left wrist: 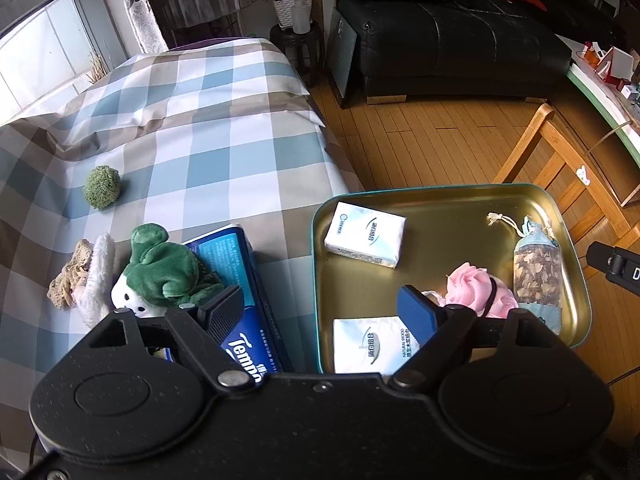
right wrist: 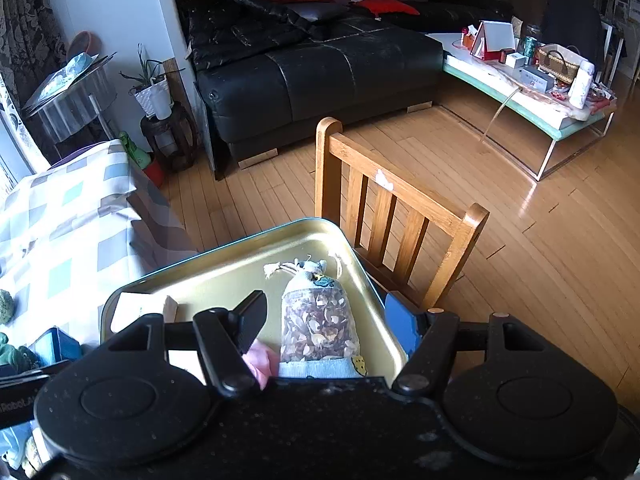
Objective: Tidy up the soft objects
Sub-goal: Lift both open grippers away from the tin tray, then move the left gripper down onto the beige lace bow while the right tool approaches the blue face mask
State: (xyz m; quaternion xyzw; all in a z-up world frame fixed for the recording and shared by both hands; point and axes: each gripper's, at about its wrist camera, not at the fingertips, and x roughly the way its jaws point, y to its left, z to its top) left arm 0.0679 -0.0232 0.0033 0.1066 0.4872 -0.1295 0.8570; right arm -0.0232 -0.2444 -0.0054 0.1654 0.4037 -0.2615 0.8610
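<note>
Left tongs (left wrist: 320,312) open, empty, over gold metal tray's (left wrist: 440,200) left rim. Right tongs (right wrist: 324,320) open, straddling mesh potpourri sachet (right wrist: 316,320), pads not touching it.

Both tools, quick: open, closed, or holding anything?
Left tool: open, holding nothing.
Right tool: open, holding nothing, above the sachet in the tin.
</note>
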